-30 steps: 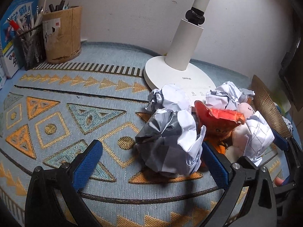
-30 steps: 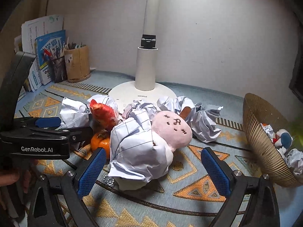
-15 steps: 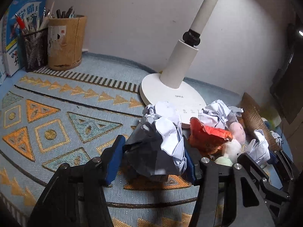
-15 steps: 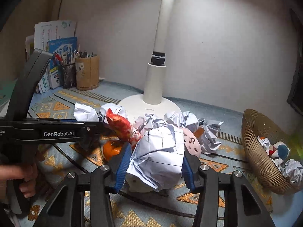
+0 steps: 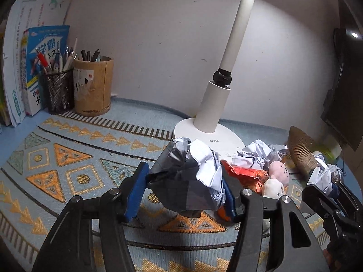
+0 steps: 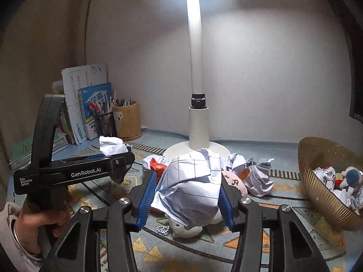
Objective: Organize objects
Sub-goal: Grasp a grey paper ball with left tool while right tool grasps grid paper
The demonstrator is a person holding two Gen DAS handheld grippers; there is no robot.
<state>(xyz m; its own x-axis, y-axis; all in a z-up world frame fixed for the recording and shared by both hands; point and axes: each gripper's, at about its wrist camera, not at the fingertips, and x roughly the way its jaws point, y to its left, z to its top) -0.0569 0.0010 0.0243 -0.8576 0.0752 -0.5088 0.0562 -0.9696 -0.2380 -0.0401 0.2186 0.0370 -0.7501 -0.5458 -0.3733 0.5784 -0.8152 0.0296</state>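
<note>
Both tongs have closed since a second ago, when their pads stood wide on either side of the litter, and each load now looks lifted a little. Left tongs (image 5: 183, 188) pinch a grey-and-white paper ball (image 5: 188, 176), which hangs clear of the mat (image 5: 68, 158) in front of the lamp base (image 5: 204, 133). Right tongs (image 6: 187, 195) pinch a gridded paper ball (image 6: 190, 185) above a plush toy (image 6: 186, 229) and a small bead string (image 6: 162, 229). Loose paper wads (image 6: 256, 176), an orange wrapper (image 5: 245, 173) and a pink plush (image 5: 280, 170) lie around the lamp. At 3 o'clock on the table sits the gold bowl (image 6: 317, 195), already holding crumpled paper and toys, so it looks like the place for both loads. To do this well, keep the pinch steady rather than harder, since crumpled paper springs and slips; lift until each ball clears the pile, carry the right one first toward 3 o'clock, and keep the left tongs behind so the two frames do not cross. Release only once over the rim. Pen cups (image 5: 93, 83) and books (image 5: 38, 68) at 10 o'clock need no attention.
</note>
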